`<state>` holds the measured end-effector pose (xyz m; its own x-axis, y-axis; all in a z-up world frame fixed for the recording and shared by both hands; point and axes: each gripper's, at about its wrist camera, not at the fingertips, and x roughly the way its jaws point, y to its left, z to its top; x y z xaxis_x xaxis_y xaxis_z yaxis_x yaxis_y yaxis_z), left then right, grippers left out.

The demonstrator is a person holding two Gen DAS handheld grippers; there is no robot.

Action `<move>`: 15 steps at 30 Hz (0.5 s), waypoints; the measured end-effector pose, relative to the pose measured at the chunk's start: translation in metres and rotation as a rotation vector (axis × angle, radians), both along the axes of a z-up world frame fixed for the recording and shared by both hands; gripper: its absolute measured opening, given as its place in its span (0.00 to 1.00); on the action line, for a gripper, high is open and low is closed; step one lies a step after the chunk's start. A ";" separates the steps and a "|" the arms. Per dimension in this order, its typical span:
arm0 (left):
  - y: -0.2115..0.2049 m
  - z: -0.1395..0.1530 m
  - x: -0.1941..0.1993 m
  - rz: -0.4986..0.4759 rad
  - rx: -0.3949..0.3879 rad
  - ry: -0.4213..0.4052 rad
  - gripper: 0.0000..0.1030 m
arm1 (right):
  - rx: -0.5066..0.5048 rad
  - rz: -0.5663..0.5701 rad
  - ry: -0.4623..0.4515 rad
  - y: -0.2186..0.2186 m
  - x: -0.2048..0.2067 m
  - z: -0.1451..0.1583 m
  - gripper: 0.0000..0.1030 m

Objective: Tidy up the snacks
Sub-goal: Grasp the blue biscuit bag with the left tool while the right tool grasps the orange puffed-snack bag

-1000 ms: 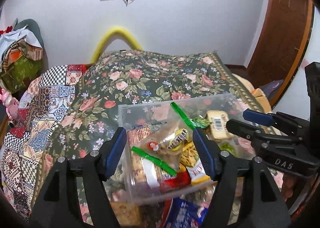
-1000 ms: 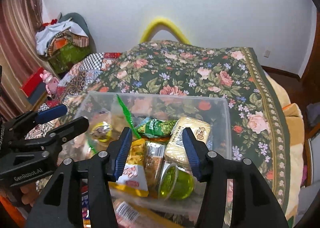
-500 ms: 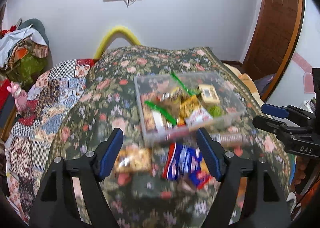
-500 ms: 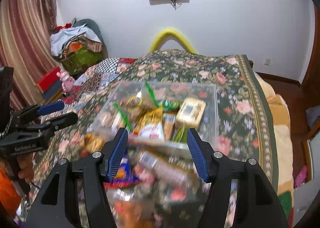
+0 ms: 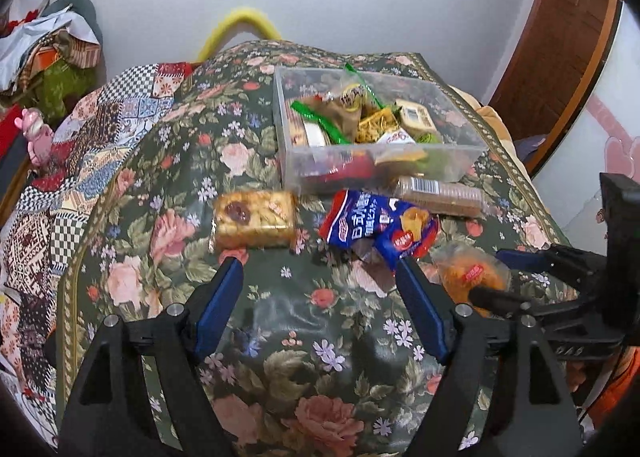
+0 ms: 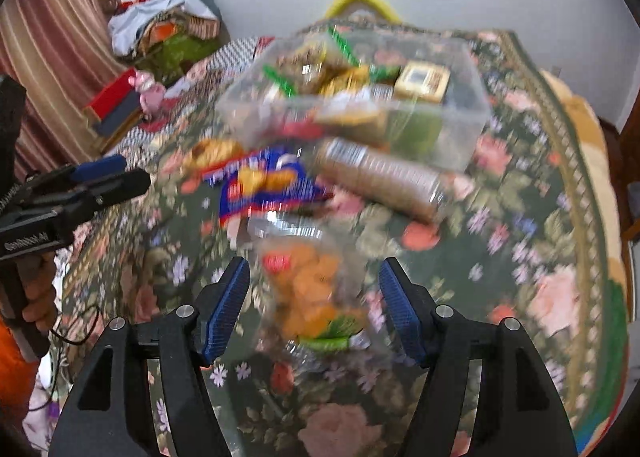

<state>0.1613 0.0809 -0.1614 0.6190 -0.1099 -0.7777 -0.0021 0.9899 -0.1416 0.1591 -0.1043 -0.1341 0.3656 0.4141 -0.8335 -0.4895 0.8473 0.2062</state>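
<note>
A clear plastic box [image 5: 282, 129] filled with several snack packs sits on the floral bedspread [image 5: 320, 337]. In front of it lie a yellow biscuit pack [image 5: 254, 219], a blue snack bag [image 5: 376, 227], a long cracker roll [image 5: 440, 193] and a clear bag of orange snacks [image 5: 468, 273]. My left gripper [image 5: 318, 269] hovers open over bare bedspread, just short of the blue bag. My right gripper [image 6: 315, 269] straddles the orange snack bag [image 6: 316, 289]; its jaws are opening and the pads stand clear of the bag. The right wrist view is blurred.
Loose clothes [image 5: 48, 53] are heaped at the far left beside a patchwork quilt [image 5: 60, 177]. A pink toy [image 5: 38, 133] lies there too. A wooden door [image 5: 560, 57] stands at the right. A hand [image 6: 38, 297] holds the left gripper [image 6: 108, 173].
Both grippers have pulled back from over the box towards the near side of the bed, so the loose snacks in front of it came into view. Both pairs of jaws stand wider.
</note>
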 end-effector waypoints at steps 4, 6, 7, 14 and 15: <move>-0.007 -0.004 0.002 -0.009 0.007 0.009 0.76 | -0.006 0.008 0.023 0.006 0.000 -0.010 0.62; -0.010 -0.005 0.005 -0.013 0.005 0.013 0.76 | -0.007 0.009 0.024 0.006 0.001 -0.012 0.61; -0.011 -0.006 0.007 -0.014 0.005 0.016 0.76 | -0.005 0.007 0.021 0.006 0.000 -0.012 0.55; -0.029 -0.011 0.025 -0.021 -0.003 0.028 0.79 | 0.003 0.001 -0.014 -0.012 -0.004 -0.008 0.36; -0.032 -0.011 0.028 -0.026 -0.006 0.031 0.79 | -0.003 -0.007 -0.025 -0.016 -0.005 -0.006 0.35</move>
<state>0.1894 0.0488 -0.1727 0.5915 -0.1306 -0.7957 0.0195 0.9888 -0.1479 0.1544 -0.1206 -0.1404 0.3891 0.4091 -0.8254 -0.4889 0.8511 0.1914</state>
